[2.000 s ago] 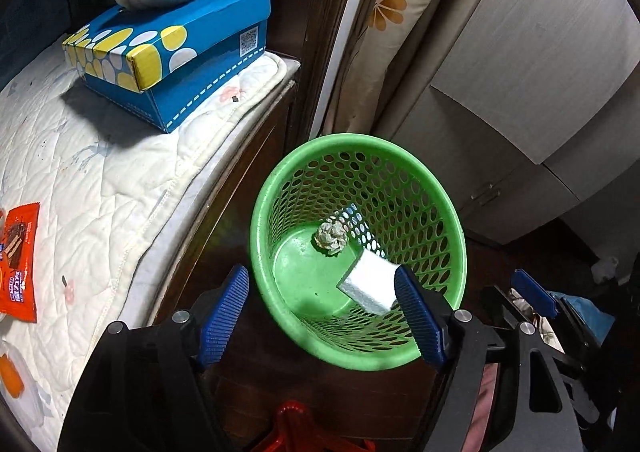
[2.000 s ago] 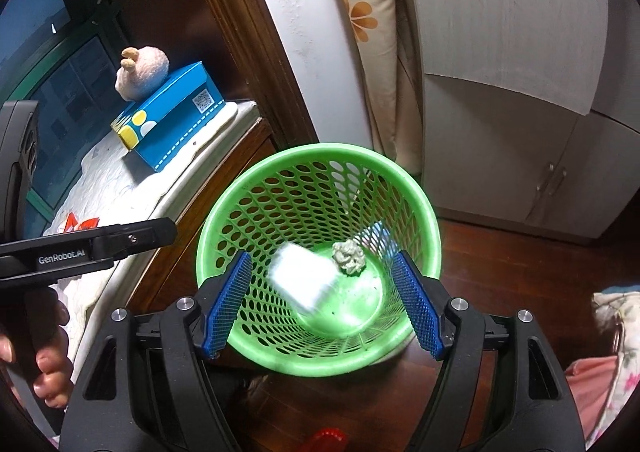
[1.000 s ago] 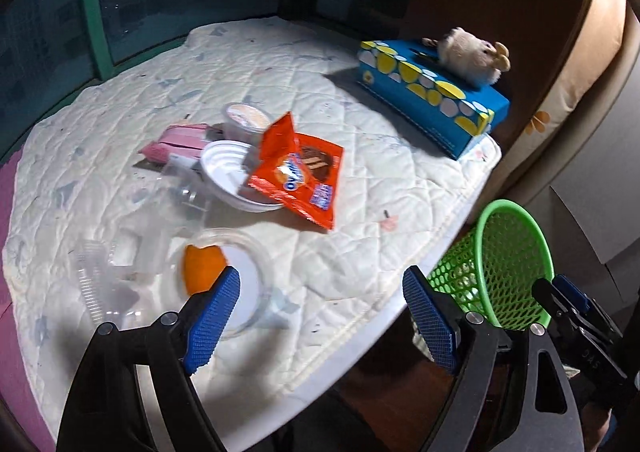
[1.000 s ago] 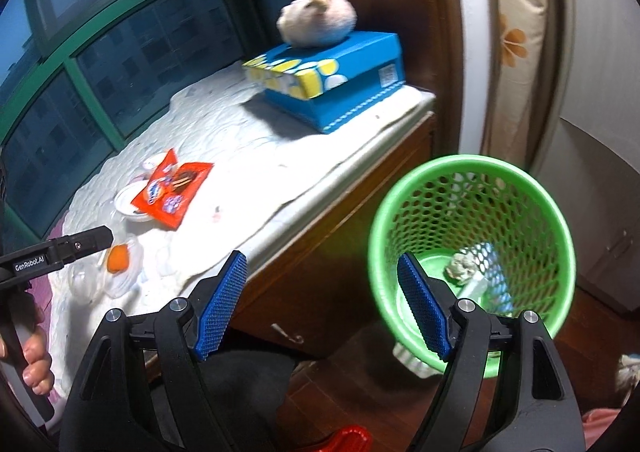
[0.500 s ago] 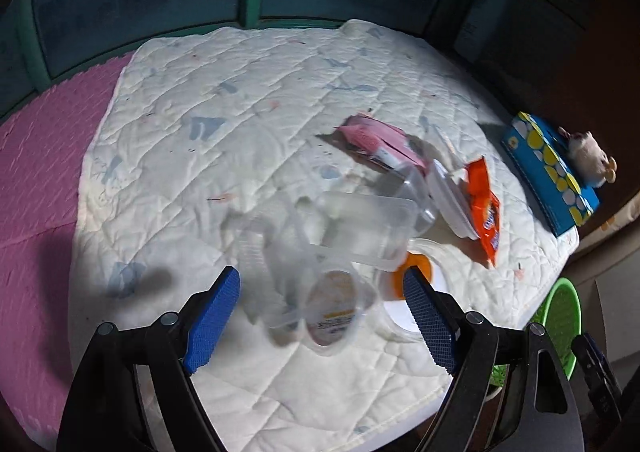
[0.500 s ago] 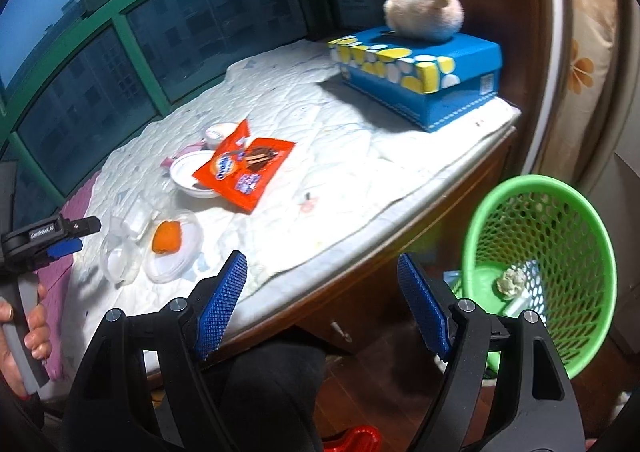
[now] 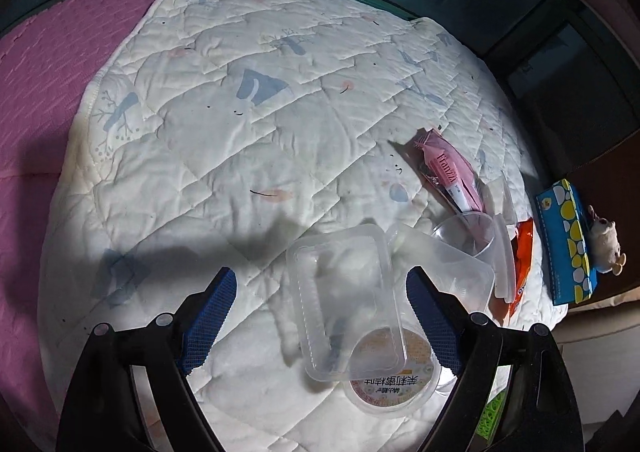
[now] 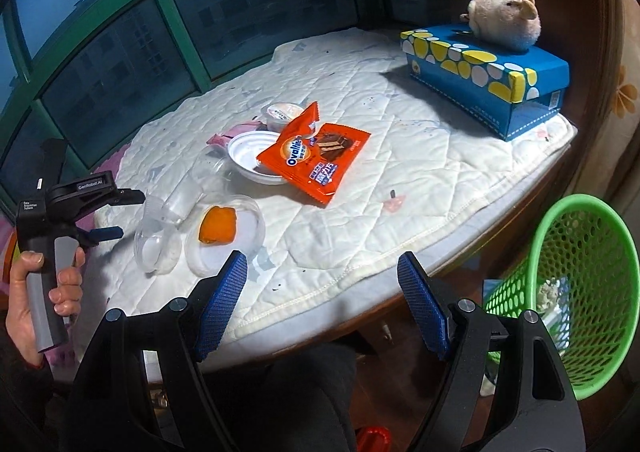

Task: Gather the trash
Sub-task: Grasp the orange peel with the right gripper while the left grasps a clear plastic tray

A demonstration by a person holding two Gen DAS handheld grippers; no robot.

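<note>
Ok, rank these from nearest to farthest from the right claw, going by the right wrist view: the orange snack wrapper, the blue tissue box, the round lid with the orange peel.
1. The round lid with the orange peel, just beyond the right claw, slightly to its left.
2. The orange snack wrapper, mid-quilt, resting partly on a white plate.
3. The blue tissue box, far right corner, with a plush toy on top.
</note>
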